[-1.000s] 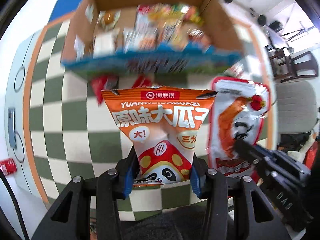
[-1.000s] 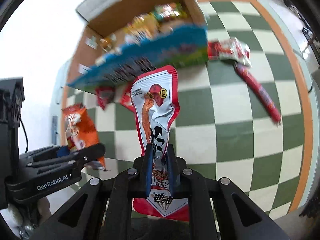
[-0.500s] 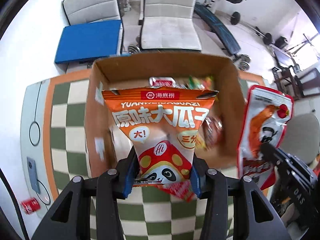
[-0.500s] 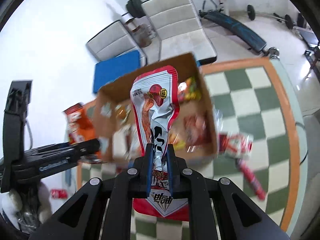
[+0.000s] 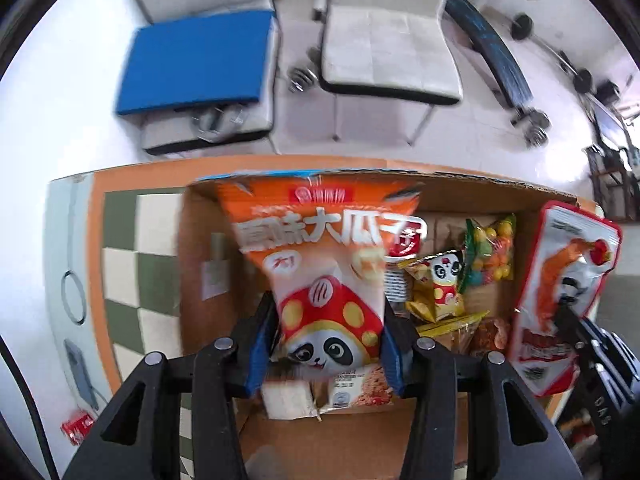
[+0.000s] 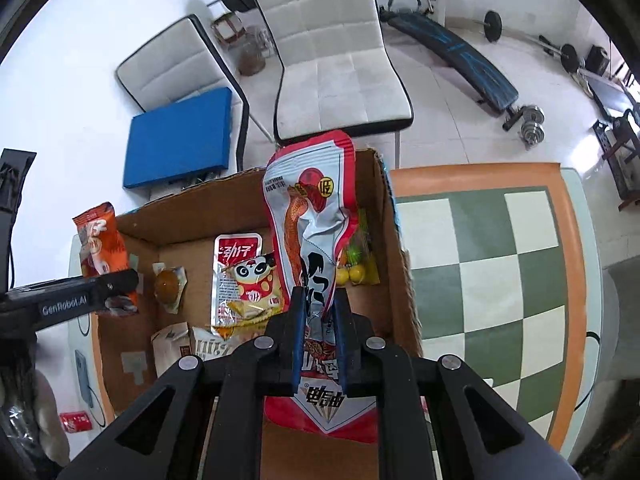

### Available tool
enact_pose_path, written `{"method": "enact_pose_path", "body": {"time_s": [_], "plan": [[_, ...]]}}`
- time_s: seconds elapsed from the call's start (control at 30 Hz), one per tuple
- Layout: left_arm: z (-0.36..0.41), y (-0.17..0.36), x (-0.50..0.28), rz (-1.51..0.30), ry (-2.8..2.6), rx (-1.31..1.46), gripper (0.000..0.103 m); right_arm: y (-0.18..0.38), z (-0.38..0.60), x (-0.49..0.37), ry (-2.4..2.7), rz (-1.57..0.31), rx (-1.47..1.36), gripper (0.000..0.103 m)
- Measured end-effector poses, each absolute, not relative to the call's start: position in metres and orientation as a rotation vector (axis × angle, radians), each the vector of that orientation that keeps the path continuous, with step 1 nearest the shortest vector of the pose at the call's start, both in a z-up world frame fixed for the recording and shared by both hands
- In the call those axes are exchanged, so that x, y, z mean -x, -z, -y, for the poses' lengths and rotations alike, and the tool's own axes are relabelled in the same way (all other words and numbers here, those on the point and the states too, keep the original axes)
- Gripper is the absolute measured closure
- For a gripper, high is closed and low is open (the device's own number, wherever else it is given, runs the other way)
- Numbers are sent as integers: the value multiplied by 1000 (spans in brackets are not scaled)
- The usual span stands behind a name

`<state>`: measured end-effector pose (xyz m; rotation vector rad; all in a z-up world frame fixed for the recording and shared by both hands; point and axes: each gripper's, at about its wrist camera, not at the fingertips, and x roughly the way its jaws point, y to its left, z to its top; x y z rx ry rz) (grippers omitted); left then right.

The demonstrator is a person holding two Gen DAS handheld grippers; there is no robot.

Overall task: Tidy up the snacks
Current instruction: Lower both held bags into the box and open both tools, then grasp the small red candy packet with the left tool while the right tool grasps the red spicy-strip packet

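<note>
Checkered green-and-cream tabletop (image 6: 500, 280) with an orange border carries an open cardboard box (image 6: 404, 272), and beyond the table edge a white tiled floor holds two pale padded chairs (image 6: 340, 60), one of them bearing a flat blue pad (image 6: 180, 138); a slanted weight bench (image 6: 456, 64) and barbell plates stand farther off. Both grippers hang over the box. The left gripper (image 5: 324, 344) has an orange bag (image 5: 324, 264) between its blue pads, and its jaws are easing apart; the bag shows a panda face, large white Chinese characters and a red brand patch, blurred past reading. The right gripper (image 6: 320, 332) is clamped on a red-and-silver pouch (image 6: 312, 216) printed with an orange strip of food and bold black brushwork. In the box lie a red-topped packet with a panda (image 6: 240, 280), a bag of coloured candies (image 5: 490, 252) and a small brown sweet in clear wrap (image 6: 168, 284). The left gripper's side reads "GenRobot.AI". A small red packet (image 6: 76, 422) lies near the table's left edge.
</note>
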<state>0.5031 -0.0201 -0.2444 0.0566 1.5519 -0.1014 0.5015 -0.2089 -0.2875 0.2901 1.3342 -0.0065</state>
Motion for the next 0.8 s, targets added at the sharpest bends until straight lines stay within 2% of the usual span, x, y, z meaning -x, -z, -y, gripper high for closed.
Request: {"method": "enact_pose_path", "body": {"time_s": [0.03, 0.1, 0.13, 0.53, 0.8], "plan": [[21, 246, -506, -1549, 97, -66, 46, 292, 207, -505, 2, -1360, -289, 83], [24, 248, -510, -1550, 99, -90, 29, 294, 207, -509, -6, -1363, -298, 43], [26, 249, -511, -1553, 107, -92, 25, 294, 206, -511, -3, -1363, -292, 13], [28, 235, -499, -1535, 164, -32, 22, 287, 209, -499, 3, -1354, -284, 13], [21, 177, -448, -1295, 179, -20, 22, 253, 194, -462, -34, -1210, -159, 9]]}}
